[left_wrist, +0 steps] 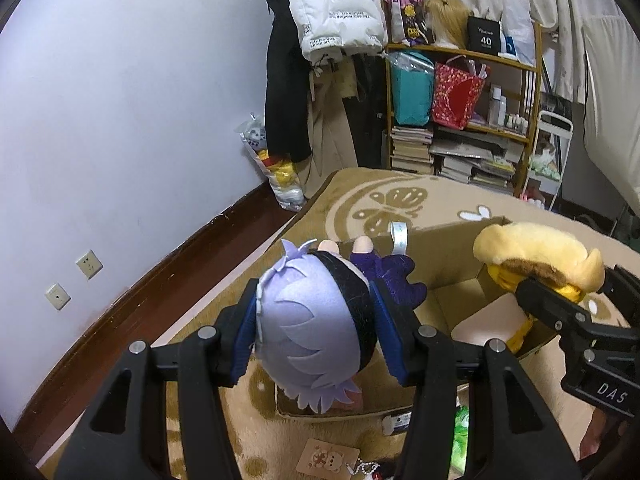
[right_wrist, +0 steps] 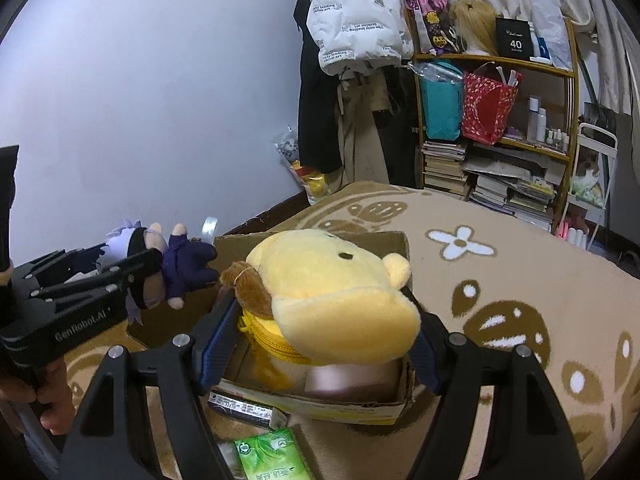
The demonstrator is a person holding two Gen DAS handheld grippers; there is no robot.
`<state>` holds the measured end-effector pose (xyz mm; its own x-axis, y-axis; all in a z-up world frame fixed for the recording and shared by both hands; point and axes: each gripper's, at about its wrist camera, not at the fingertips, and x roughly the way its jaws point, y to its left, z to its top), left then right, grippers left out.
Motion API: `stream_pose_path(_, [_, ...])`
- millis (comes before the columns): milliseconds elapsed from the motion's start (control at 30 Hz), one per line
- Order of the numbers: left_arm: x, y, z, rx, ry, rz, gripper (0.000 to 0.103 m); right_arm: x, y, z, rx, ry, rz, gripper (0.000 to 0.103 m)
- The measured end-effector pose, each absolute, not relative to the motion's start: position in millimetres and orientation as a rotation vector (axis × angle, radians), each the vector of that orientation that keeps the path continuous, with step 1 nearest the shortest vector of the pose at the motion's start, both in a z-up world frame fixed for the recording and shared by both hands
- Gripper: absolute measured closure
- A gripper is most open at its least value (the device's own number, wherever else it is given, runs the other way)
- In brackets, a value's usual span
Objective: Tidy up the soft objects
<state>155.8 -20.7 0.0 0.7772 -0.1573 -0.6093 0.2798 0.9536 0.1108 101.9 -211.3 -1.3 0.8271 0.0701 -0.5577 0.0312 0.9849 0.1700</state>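
Note:
My left gripper (left_wrist: 316, 328) is shut on a purple-haired doll (left_wrist: 316, 320) in dark clothes and holds it above the left edge of an open cardboard box (left_wrist: 448, 248). My right gripper (right_wrist: 320, 332) is shut on a yellow bear-head plush pouch (right_wrist: 336, 296) and holds it over the same box (right_wrist: 320, 400). In the left wrist view the yellow plush (left_wrist: 536, 256) and the right gripper (left_wrist: 560, 296) are at the right. In the right wrist view the doll (right_wrist: 168, 260) and the left gripper (right_wrist: 136, 276) are at the left.
The box sits on a beige flower-patterned rug (right_wrist: 500, 280). A green tissue pack (right_wrist: 272, 456) and a small card (left_wrist: 320, 460) lie in front of it. A cluttered shelf (left_wrist: 460, 120), hanging coats (left_wrist: 336, 8) and a bag of toys (left_wrist: 276, 168) stand against the back wall.

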Motion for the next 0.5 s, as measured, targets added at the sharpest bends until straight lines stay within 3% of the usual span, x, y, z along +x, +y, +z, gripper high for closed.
stream_pose_path(500, [157.4, -14.8, -7.7, 0.193, 0.675, -0.188, 0.047, 107.6, -203.4, -9.1, 0.139, 0.634, 0.013, 0.022])
